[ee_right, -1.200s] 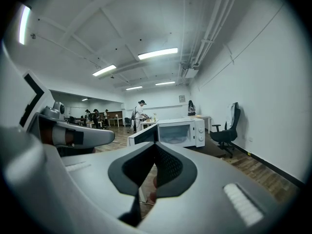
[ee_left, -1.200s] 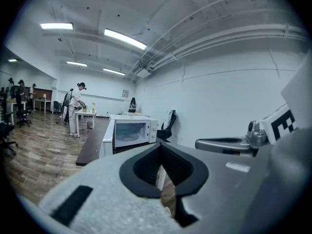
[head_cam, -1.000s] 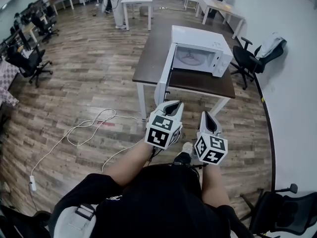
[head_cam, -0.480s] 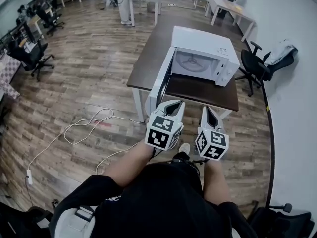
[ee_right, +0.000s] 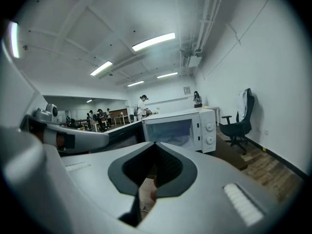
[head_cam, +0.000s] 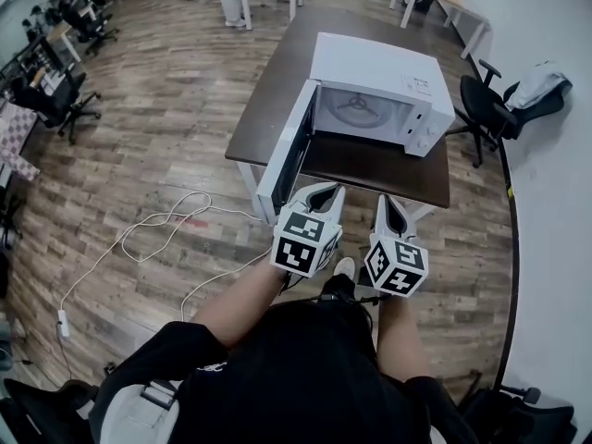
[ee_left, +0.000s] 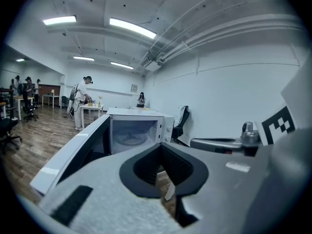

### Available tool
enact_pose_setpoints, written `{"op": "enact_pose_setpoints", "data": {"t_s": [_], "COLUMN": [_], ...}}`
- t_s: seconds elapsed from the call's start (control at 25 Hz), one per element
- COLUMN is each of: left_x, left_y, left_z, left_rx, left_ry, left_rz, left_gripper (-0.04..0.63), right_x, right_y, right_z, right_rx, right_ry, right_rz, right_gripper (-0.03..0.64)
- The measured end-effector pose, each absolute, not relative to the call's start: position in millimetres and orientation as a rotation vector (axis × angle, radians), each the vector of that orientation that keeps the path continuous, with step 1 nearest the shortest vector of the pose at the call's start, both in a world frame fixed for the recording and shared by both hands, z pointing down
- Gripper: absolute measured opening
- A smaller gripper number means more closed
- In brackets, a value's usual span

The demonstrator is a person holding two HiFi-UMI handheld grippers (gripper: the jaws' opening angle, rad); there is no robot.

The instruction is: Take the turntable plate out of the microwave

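1. Head view: white microwave (head_cam: 375, 63) sits upper centre on dark brown table (head_cam: 277, 91). Its door (head_cam: 285, 160) is swung wide open toward frame left.
2. Writing: small label (head_cam: 421, 83) on microwave top, above control panel (head_cam: 427, 123), is too small to read. Only other print is the black/white square markers on the grippers' cubes (head_cam: 301, 243).
3. Contents: turntable plate (head_cam: 356, 107) lies flat inside the microwave. Left gripper view shows it too, centre-left, past the open door.
4. Left gripper (head_cam: 322, 191), lower centre: claw closed, jaws together, nothing btwn them. Tips sit near door's lower corner in frame, well apart from plate.
5. Right gripper (head_cam: 388, 202), just right of the left one: claw closed too, empty.
6. Right gripper view, centre: two round knobs (ee_right: 208, 133) stacked on the panel.
7. White cable (head_cam: 157, 234) loops on wood floor (head_cam: 139, 155), left-centre. Black office chair (head_cam: 481, 109) stands at table's right.
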State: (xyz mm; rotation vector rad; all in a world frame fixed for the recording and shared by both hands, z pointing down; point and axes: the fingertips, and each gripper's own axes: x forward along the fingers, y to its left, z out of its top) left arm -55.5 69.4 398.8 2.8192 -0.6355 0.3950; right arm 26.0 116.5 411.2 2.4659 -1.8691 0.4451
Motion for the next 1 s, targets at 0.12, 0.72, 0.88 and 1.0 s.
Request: {"op": "enact_pose_setpoints", "data": {"t_s": [0.12, 0.72, 0.88, 1.0], "left_x": [-38.6, 84.4, 110.2, 119.9], "left_y": [56.6, -47.7, -70.6, -83.2], "left_z": [406.0, 418.4, 424.3, 430.5], "left_rx": [2.810, 2.739, 2.713, 2.683], "left_ry": [-0.650, -0.854, -0.916, -0.968], "left_rz": [0.419, 0.440, 0.458, 0.468], "left_gripper": [0.009, 0.009, 0.009, 0.009], "right_x": [47.5, 182.2, 203.2, 211.2], "right_y": [103.4, -18.1, -47.1, -63.4], "right_z": [419.6, 454.4, 470.9, 489.5], "right_rx": [2.487, 2.363, 2.263, 2.161], "right_ry": [-1.872, -1.899, -1.936, -1.947], "right_rz": [0.510, 0.634, 0.664, 0.669], "right_gripper": [0.009, 0.011, 0.011, 0.011]}}
